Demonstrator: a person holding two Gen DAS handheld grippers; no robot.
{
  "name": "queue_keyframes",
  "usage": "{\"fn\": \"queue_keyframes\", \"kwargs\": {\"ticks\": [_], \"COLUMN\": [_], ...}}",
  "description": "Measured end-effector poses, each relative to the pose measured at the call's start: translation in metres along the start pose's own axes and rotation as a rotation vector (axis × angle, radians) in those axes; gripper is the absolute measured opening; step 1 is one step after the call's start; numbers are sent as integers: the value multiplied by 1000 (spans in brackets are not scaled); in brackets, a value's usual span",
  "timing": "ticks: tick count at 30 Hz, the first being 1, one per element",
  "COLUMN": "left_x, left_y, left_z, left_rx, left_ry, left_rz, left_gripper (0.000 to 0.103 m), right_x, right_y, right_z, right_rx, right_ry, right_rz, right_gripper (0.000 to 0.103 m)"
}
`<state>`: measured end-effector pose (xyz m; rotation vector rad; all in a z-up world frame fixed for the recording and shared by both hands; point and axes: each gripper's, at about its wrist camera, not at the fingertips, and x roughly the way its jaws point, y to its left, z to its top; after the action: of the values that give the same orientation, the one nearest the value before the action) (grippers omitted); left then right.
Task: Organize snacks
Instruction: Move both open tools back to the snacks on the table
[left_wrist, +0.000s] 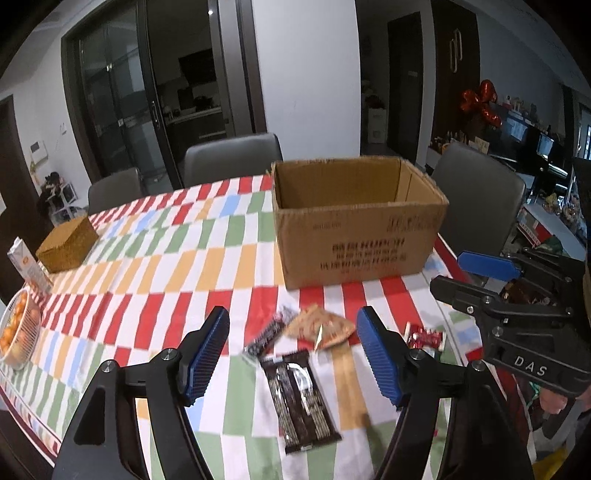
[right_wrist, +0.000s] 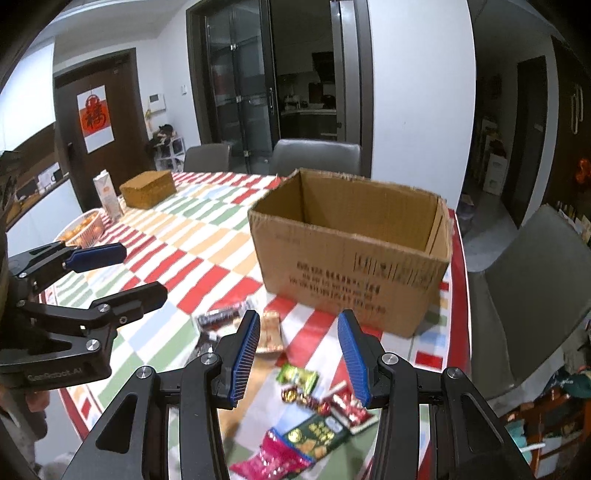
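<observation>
1. Cardboard box (left_wrist: 354, 221) stands open-topped on the checked bench (left_wrist: 147, 266) at twelve o'clock from both tongs;
2. left tongs (left_wrist: 291, 363) gape wide, gripping nothing, above a dark wafer packet (left_wrist: 299, 402);
3. right tongs (right_wrist: 301, 360) are partly open and empty; a green snack packet (right_wrist: 297, 377) and red candies (right_wrist: 347, 406) lie below.

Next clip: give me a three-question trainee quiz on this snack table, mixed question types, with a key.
1. True or false: the cardboard box already has its flaps open.
2. Which lies between the left claw fingers in its own view? A) dark brown wafer packet B) juice carton C) woven box
3. Fill in: the right claw holds ____.

Key: 1 true; 2 A; 3 nothing, it hangs open above the green candy wrapper.
</observation>
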<state>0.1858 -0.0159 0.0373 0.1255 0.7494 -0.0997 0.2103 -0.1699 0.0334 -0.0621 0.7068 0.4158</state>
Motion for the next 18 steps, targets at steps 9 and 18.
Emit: {"fn": "queue_keyframes", "kwargs": {"ticks": [9,18], "left_x": [12,35], "left_y": [-4,-6], "left_z": [-31,-54], "left_rx": [-18,-41], "left_ry": [81,174], "left_rz": [-9,-12], "left_gripper": [73,73], "right_x": [9,37], "right_y": [5,7], "right_z": [-31,-54], "right_rx": [-16,-45], "right_ry": [84,211], "right_rz": [6,29], "right_gripper": [45,45]}}
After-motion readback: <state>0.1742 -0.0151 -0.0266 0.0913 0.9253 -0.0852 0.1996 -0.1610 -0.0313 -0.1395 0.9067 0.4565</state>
